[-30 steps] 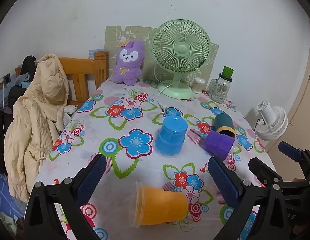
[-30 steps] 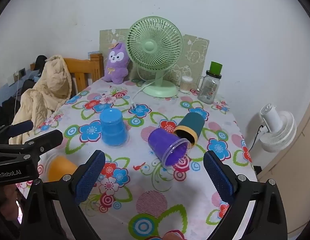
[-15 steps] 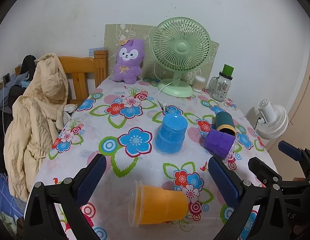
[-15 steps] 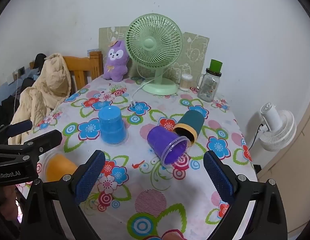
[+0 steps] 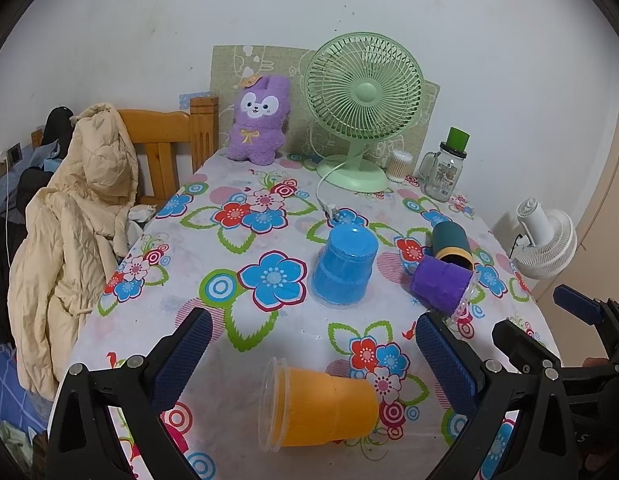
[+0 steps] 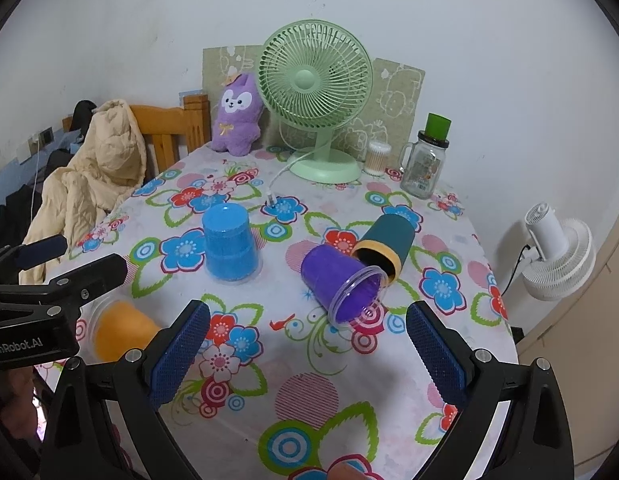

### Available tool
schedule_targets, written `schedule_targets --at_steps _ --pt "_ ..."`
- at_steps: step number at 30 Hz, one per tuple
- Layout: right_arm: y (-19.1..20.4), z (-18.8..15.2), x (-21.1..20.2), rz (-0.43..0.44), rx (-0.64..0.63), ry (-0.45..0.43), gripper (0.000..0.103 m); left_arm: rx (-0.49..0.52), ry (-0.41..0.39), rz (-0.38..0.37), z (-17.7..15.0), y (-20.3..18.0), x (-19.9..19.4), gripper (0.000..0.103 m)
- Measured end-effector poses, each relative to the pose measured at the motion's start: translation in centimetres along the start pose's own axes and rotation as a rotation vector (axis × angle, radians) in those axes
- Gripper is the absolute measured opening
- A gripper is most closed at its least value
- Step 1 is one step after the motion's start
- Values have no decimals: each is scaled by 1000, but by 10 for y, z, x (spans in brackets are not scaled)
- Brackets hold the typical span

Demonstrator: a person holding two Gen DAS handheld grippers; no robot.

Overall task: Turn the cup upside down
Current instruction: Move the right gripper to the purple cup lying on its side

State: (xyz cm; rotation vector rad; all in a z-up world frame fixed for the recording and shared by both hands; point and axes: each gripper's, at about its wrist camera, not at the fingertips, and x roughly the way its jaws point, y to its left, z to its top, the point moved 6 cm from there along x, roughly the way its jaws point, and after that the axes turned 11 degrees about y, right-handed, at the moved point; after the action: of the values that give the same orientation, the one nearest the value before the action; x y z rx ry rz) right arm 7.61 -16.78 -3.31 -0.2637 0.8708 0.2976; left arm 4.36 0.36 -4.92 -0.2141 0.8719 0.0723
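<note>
- The left gripper [image 5: 313, 360] has its fingers spread wide and holds nothing; it hangs above the near edge of the table [image 5: 237, 312].
- The orange cup [image 5: 317, 408] lies on its side near that near edge, with its mouth toward the left edge, below the gap of the left fingers and not touching them.
- The right gripper [image 6: 307, 354] is also spread wide and empty, above the near right part of the table.
- The purple cup [image 6: 339, 280] lies on its side near the right edge, mouth toward the near edge.
- The dark green cup [image 6: 383, 244] with a yellow rim lies on its side too, and its mouth end touches the purple cup.
- The blue cup [image 6: 229, 242] stands upside down in the middle of the table, apart from the others.
- At the far edge stand a green fan [image 5: 363, 112], a purple plush toy [image 5: 259, 120] and a glass jar [image 5: 443, 168] with a green lid.
- A beige jacket [image 5: 73, 216] hangs over a wooden chair [image 5: 169, 140] at the left edge.
</note>
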Motion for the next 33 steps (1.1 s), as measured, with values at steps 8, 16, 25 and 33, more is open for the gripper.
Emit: schedule_targets --at_steps 8,16,25,33 --pt "0 -1 1 -3 1 8 100 0 2 -1 -1 0 0 103" --pt "-1 -3 10 -14 -2 33 100 -2 24 -9 -7 -1 7 103" --pt "-9 -4 31 -23 9 80 100 -17 65 -12 -9 2 24 103" --pt "-16 16 55 -53 -46 103 100 -7 155 -6 -7 8 57 103"
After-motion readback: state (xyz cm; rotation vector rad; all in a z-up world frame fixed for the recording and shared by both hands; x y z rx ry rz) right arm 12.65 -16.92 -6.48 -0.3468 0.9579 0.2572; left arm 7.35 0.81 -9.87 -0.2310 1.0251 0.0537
